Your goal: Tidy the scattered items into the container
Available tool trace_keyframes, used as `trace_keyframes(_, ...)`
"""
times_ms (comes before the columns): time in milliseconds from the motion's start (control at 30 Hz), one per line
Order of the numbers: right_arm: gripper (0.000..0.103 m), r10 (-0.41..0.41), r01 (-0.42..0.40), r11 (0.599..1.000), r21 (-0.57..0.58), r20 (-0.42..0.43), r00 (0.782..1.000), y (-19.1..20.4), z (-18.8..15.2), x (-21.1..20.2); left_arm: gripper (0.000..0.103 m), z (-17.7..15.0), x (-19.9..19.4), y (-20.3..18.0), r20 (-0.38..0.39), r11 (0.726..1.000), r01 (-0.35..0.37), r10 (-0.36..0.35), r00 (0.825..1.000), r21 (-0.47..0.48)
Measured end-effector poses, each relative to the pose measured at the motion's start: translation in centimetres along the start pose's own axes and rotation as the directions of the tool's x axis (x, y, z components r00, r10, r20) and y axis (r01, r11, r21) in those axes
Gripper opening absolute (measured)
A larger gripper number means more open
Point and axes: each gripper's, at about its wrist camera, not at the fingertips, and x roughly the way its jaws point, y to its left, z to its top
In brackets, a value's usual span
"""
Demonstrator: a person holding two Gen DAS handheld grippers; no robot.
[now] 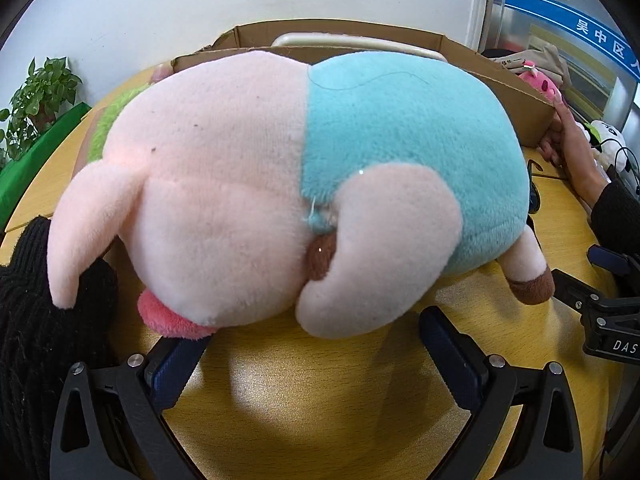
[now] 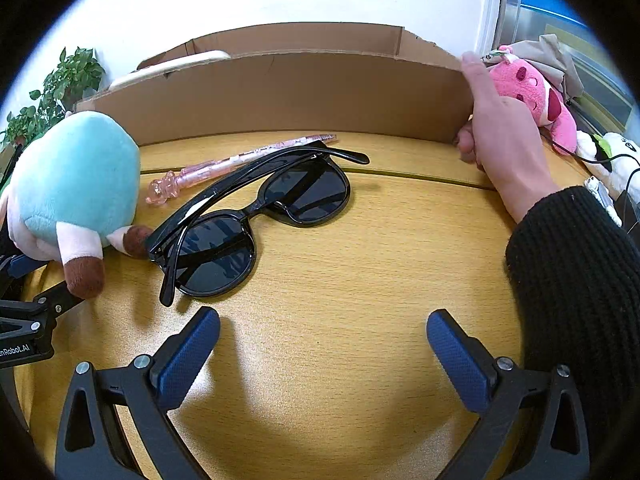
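Note:
A plush pig [image 1: 280,184], pink with a light blue body, lies on the yellow wooden table [image 1: 304,400] and fills the left wrist view. My left gripper [image 1: 316,344] is open right below it, with the pig's snout over the left fingertip and one ear by the right one. In the right wrist view the same pig [image 2: 72,184] lies at the left. Black sunglasses [image 2: 256,216] rest folded in the middle, and a pink pen [image 2: 240,160] lies behind them. My right gripper [image 2: 324,344] is open over bare table, short of the sunglasses. The cardboard box [image 2: 280,92] stands behind.
A person's hand [image 2: 500,140] in a black sleeve holds the box's right corner. A pink plush bear [image 2: 536,96] and a white plush [image 2: 612,152] lie at the right. A cream item [image 2: 180,64] sits in the box. Black knit fabric [image 1: 36,320] is at the left.

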Motion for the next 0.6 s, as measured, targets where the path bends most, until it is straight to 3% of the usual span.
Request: trace_keyframes(600,0.103,0.000,0.000,1.000,0.000,0.000,1.000,-0.15,-0.04,-0.08,0.103,0.01,0.03,-0.16,0.000,1.000,-0.002,0.002,1.000,-0.002)
